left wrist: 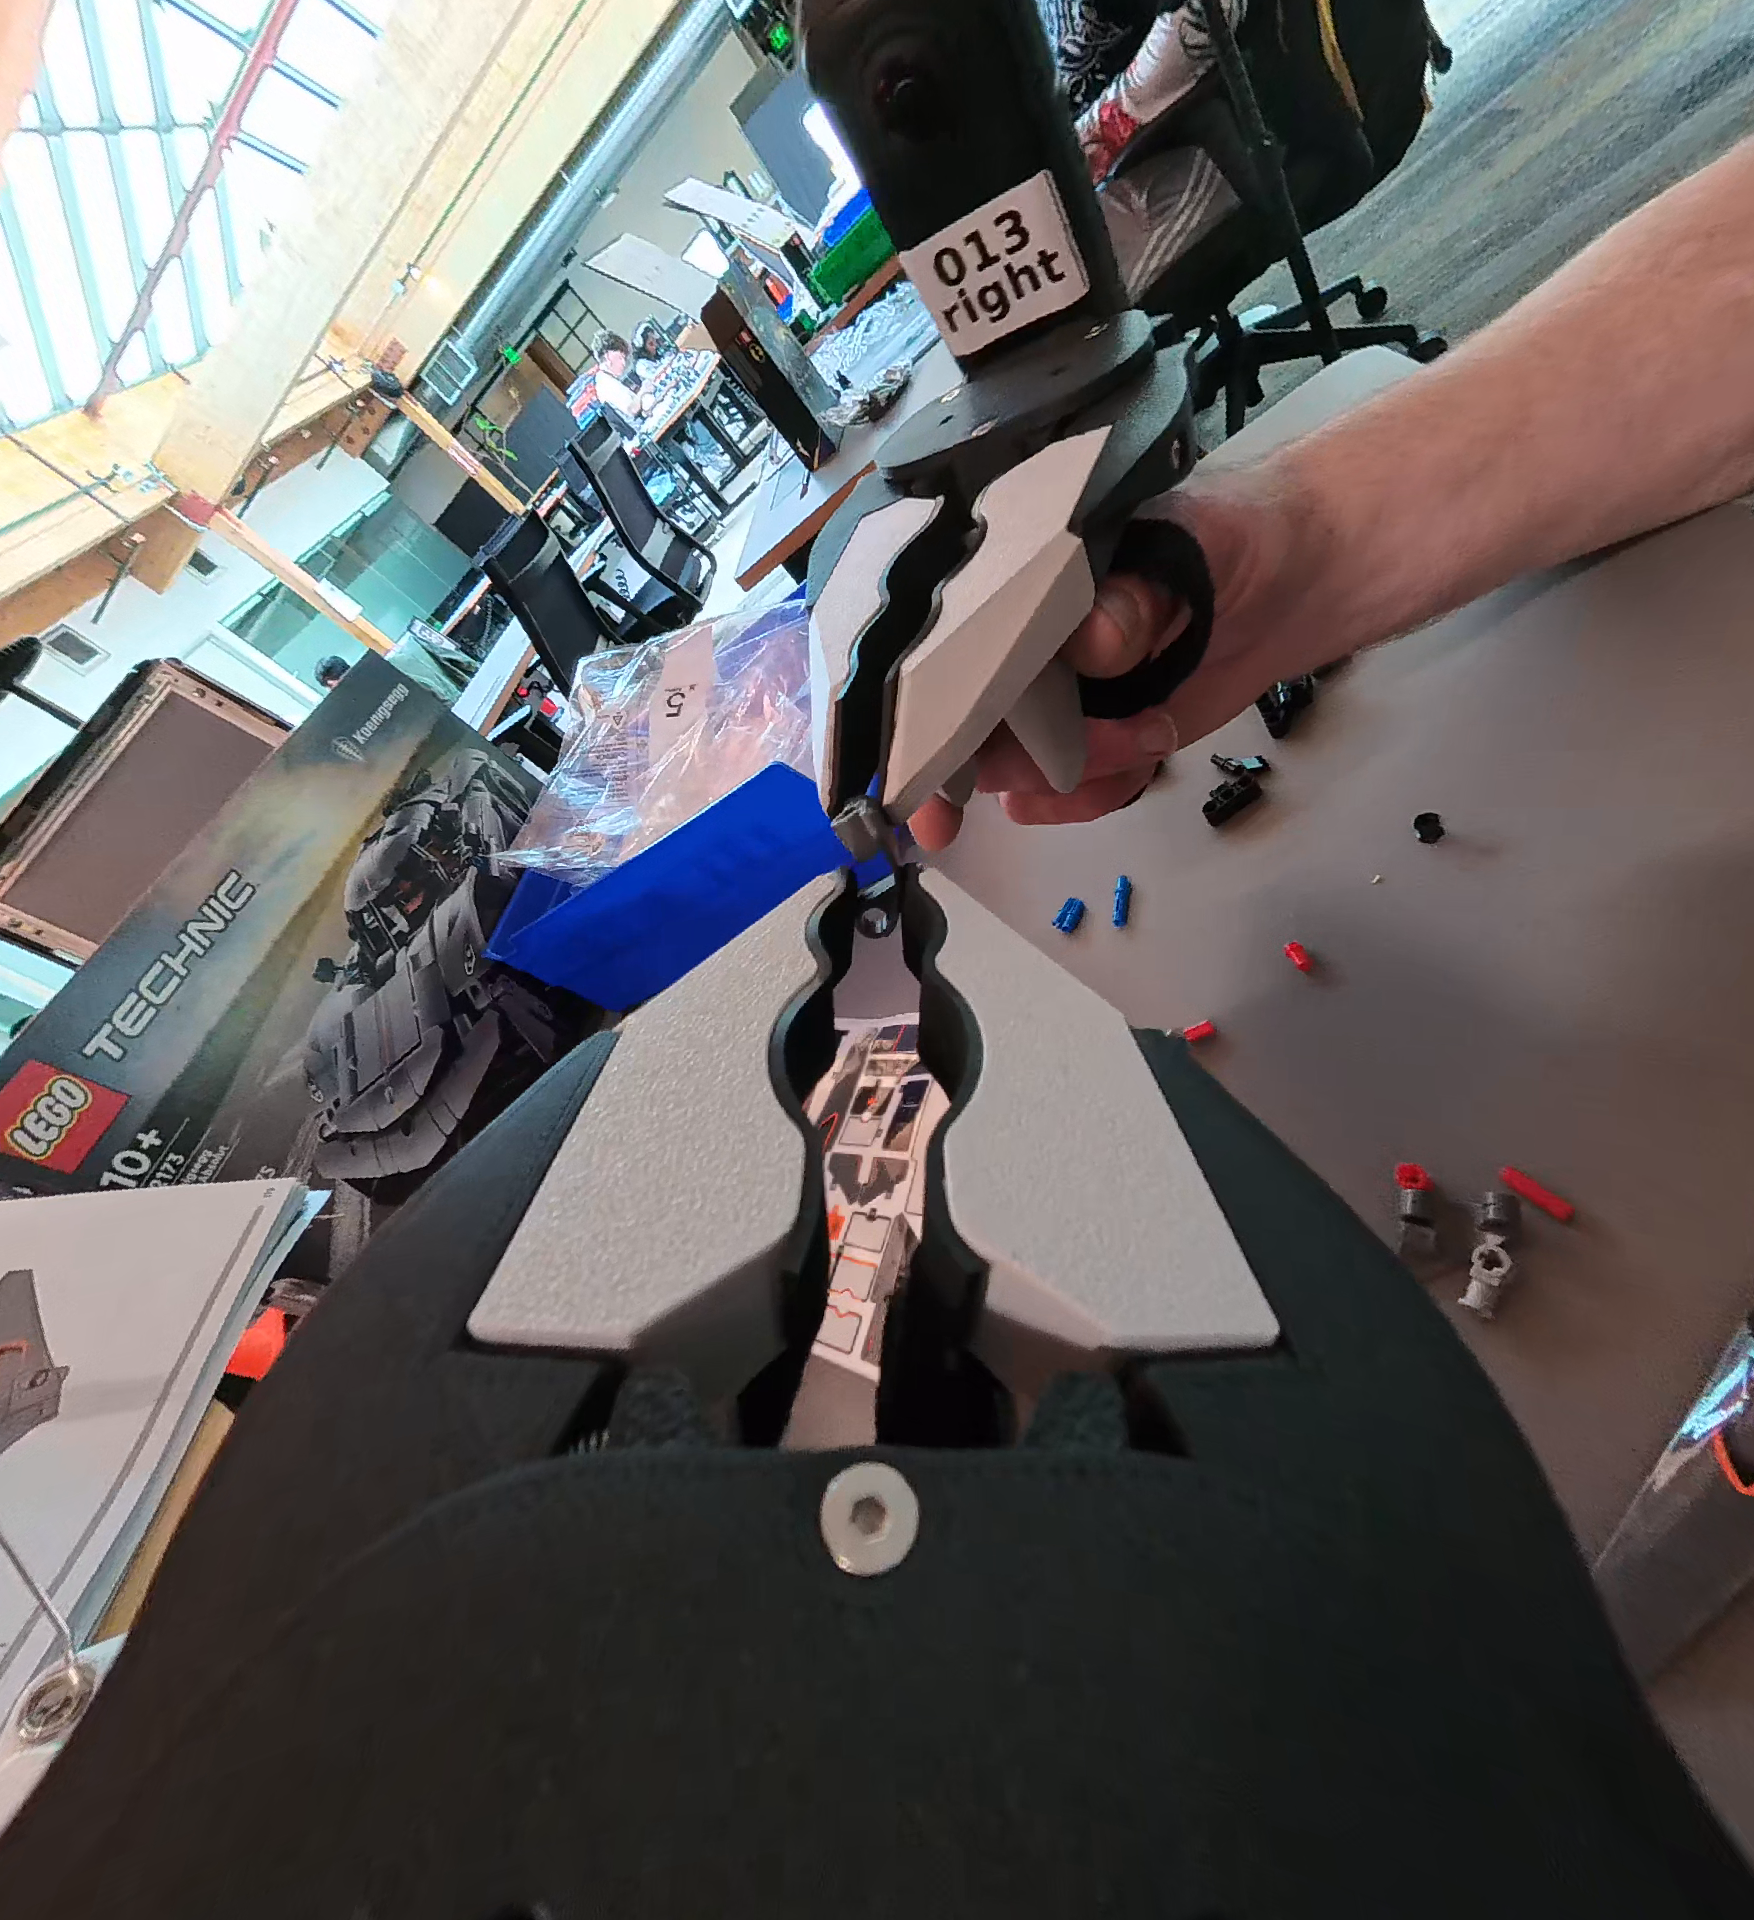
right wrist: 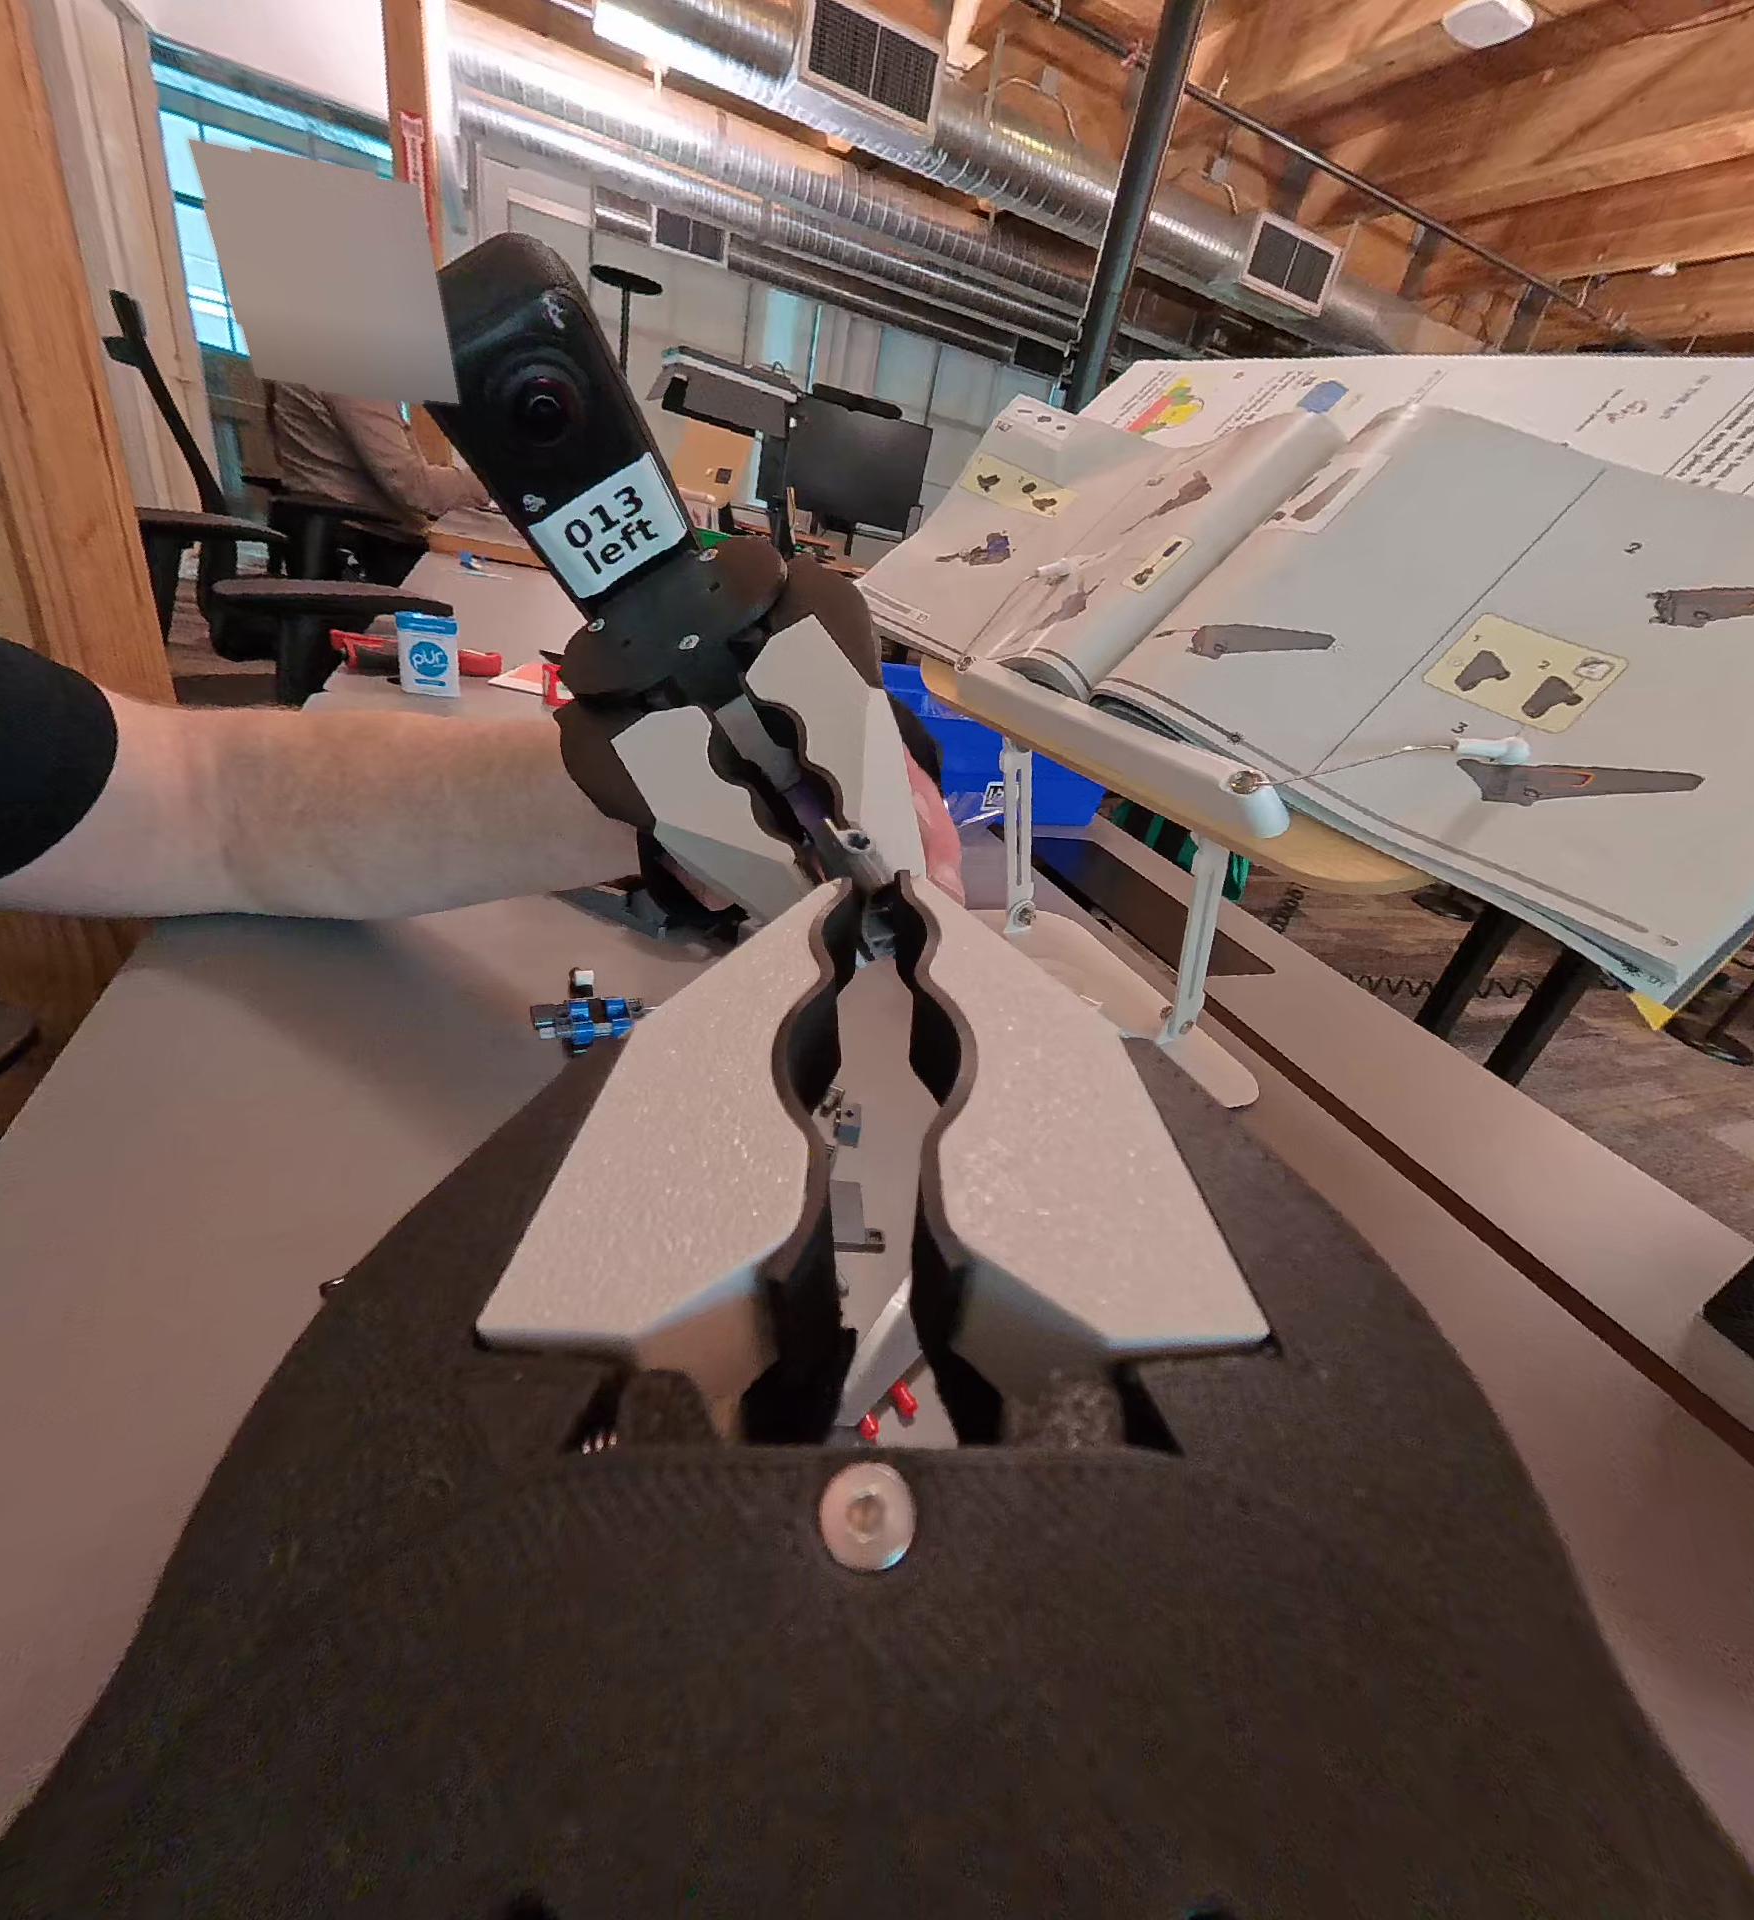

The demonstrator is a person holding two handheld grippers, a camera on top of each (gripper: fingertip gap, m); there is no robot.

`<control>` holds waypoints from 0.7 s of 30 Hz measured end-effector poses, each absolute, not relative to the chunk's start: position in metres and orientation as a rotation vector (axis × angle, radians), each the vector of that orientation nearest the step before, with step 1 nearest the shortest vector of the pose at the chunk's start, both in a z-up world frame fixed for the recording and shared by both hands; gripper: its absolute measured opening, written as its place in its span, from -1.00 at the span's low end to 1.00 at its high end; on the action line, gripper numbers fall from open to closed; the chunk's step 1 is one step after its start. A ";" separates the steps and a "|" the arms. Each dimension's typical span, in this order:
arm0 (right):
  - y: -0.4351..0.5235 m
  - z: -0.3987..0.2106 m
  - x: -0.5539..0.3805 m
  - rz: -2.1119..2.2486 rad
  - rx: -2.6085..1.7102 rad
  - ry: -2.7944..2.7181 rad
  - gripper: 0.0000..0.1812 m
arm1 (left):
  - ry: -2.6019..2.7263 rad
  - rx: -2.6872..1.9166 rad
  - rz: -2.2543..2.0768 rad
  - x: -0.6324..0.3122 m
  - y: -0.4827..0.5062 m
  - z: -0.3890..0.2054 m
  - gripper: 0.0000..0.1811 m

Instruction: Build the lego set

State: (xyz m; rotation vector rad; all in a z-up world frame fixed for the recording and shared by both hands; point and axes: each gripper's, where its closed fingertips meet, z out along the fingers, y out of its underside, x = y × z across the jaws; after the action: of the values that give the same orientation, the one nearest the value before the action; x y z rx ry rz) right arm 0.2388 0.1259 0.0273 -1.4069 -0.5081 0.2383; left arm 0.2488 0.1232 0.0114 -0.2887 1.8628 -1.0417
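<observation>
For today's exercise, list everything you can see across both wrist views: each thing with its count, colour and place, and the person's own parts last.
Set box: one, dark, table's left.
Bin: one, blue, beside box.
Parts bag: one, clear, over bin.
Instruction book: one, grey pages, open on stand.
Red pins: several, scattered on table.
Blue pins: two, on table.
Grey piece: one, gripped between both tips.
Left gripper: shut on piece.
Right gripper: shut on piece.
Hand: holding right gripper.

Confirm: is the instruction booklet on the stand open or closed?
Open. The instruction booklet lies spread on the tilted stand, both pages showing, held by wire clips.
</observation>
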 end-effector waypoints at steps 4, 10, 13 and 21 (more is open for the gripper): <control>0.126 0.030 0.243 0.221 -1.399 -0.488 -0.96 | 1.859 -0.315 -1.023 0.252 0.129 0.010 -0.91; 0.127 0.033 0.254 0.141 -1.399 -0.456 -0.96 | 1.850 -0.335 -0.998 0.251 0.134 0.016 -0.89; 0.129 0.031 0.257 0.064 -1.411 -0.458 -0.96 | 1.835 -0.332 -0.971 0.250 0.138 0.022 -0.88; 0.136 0.022 0.260 -0.279 -1.441 -0.542 -0.96 | 1.827 -0.302 -0.867 0.250 0.140 0.025 -0.88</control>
State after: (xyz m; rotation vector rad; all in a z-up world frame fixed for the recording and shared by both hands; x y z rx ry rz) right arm 0.2600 0.1357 0.0224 -1.4408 -0.5420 -0.2789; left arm 0.2499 0.1404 0.0246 -0.3019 1.8270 -0.8674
